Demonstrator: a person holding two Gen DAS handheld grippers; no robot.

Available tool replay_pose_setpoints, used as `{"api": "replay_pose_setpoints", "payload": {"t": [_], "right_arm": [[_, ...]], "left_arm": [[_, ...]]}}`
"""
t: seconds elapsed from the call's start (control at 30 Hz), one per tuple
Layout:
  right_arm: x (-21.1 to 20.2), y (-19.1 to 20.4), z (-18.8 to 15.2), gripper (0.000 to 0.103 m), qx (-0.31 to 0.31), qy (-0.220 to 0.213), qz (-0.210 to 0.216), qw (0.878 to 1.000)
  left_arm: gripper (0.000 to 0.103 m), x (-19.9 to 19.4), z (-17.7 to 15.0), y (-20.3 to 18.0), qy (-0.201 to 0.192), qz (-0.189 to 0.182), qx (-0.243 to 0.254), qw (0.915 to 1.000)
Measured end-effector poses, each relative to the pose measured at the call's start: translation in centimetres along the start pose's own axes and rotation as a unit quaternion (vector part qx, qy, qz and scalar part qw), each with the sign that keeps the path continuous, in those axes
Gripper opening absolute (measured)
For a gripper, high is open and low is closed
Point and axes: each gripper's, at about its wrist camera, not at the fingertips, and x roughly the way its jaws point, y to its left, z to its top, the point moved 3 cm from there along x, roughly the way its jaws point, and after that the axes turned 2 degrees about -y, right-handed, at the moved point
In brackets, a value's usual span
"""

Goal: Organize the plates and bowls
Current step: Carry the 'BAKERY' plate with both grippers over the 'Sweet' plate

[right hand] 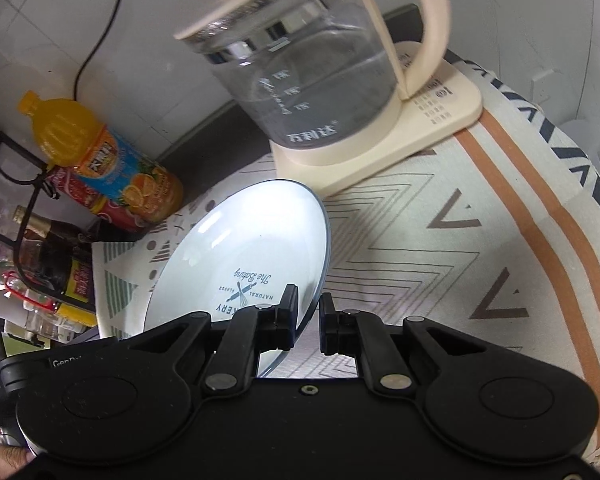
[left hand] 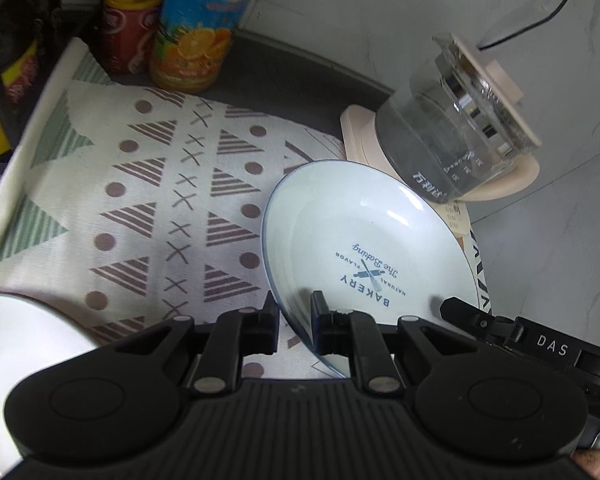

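A pale blue plate printed "BAKERY" is held tilted above the patterned cloth. My left gripper has its jaws on either side of the plate's near left rim and grips it. My right gripper has its jaws on either side of the opposite rim of the same plate and grips it too. The right gripper's black body shows at the plate's right edge in the left wrist view. Part of a white dish lies at the lower left of the left wrist view.
A glass kettle on a cream base stands just behind the plate. An orange juice bottle and a red bottle stand at the back left beside a black wire rack of bottles. A patterned cloth covers the counter.
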Motion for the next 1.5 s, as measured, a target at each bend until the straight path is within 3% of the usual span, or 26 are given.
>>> {"api": "replay_pose_setpoints", "payload": {"t": [0.8,1.5], "right_arm": [[-1.6,7.8,-5.0,0.010,-0.036,-0.019,0.030,0.999],[-2.7,12.8,-11.8,0.010,-0.060,-0.012,0.033,0.998]], "left_arm": [[0.014,-8.0,-2.6,6.9,-0.039,0.011,-0.022,0.9989],[0.014,-12.7,-7.5,13.7,-0.040,0.020,-0.039,0.9983]]}}
